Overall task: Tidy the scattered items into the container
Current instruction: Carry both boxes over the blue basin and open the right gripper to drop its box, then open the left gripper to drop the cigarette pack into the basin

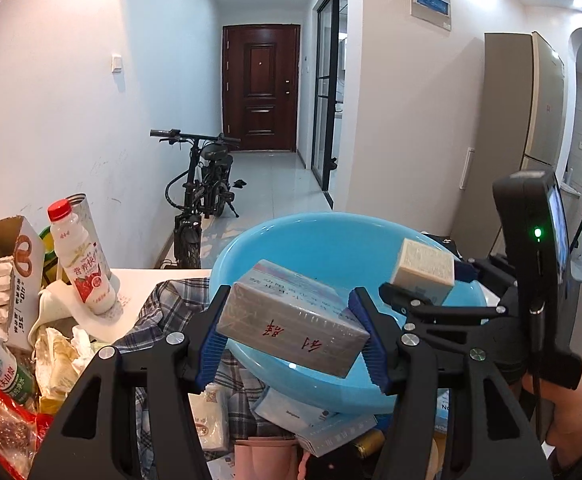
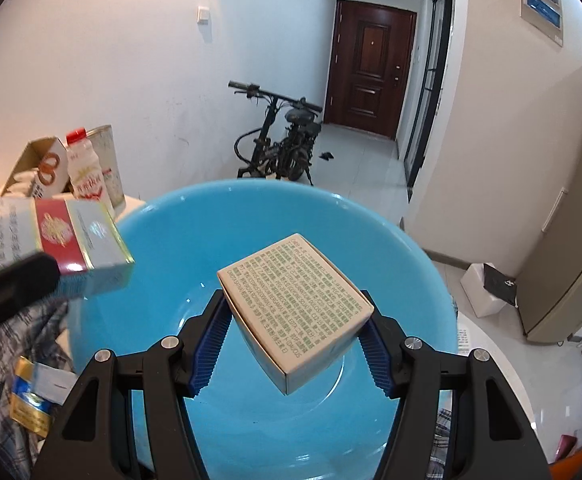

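— What sits between the jaws of the left gripper (image 1: 293,334)?

— A cellophane-wrapped carton (image 1: 291,316), grey and pale blue with a red and gold band and red handwriting on its near face. The blue ribbed pads (image 1: 211,340) press on its two ends, so the jaws stand clamped on it about half apart. Its long axis runs across from pad to pad, tilted so the right end hangs lower, and it hangs over the near rim of the blue basin (image 1: 319,240).

— And the right gripper (image 2: 293,344)?

— Its jaws are closed on a beige box (image 2: 295,304) printed all over with small green text. The box is turned corner-on: one corner points down and toward the camera, the printed face slopes up and away. It hangs above the middle of the basin, whose floor is bare.

— Around them?

— A plaid cloth (image 1: 171,300) and small packets lie by the basin's left side. Farther left stand a red-capped milk bottle (image 1: 83,256) and an open snack carton (image 1: 11,272). Beyond, a folding bicycle (image 1: 203,184) stands in the hallway before a dark brown door (image 1: 261,88).
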The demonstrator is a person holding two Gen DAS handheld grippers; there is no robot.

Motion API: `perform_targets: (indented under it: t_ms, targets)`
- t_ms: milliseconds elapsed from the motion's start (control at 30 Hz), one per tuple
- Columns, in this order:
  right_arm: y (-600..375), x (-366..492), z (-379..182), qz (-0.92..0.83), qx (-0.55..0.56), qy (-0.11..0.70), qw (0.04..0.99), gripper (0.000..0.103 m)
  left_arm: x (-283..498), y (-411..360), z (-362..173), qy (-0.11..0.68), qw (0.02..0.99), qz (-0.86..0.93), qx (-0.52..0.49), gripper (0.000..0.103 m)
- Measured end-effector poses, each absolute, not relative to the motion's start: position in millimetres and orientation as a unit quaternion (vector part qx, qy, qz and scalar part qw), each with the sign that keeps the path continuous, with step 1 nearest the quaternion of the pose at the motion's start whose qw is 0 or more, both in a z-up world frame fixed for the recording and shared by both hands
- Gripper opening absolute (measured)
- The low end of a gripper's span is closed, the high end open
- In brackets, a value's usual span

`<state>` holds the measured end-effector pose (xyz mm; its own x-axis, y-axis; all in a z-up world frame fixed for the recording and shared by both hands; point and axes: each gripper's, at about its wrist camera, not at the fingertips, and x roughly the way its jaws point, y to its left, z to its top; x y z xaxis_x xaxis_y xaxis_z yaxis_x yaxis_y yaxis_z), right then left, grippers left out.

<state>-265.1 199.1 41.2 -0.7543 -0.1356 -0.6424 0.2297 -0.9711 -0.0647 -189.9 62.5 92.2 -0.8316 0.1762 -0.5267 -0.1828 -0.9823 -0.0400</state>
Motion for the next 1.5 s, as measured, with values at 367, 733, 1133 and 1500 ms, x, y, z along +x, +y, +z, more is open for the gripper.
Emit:
perform_targets:
  t_ms: [367,733,1133,1500]
  targets:
    - [203,-269,35,-0.935,0.335,0.082,0.077,0.065,-207,65,84,0.008,0.096,0.954,-0.284,0.057]
    - [197,-266,38,-0.939,0.327,0.084,0.074,0.087,-214,63,79,0.012,0.091,0.952,-0.293,0.057]
    - [229,-233,53,-0.951,0.302,0.038,0.063,0.087,-218,84,85,0.04,0.102,0.952,-0.287,0.057]
    - [257,-212,57,-0.958,0.281,0.024,0.048,0.088,-224,105,81,0.058,0.112,0.947,-0.295,0.058]
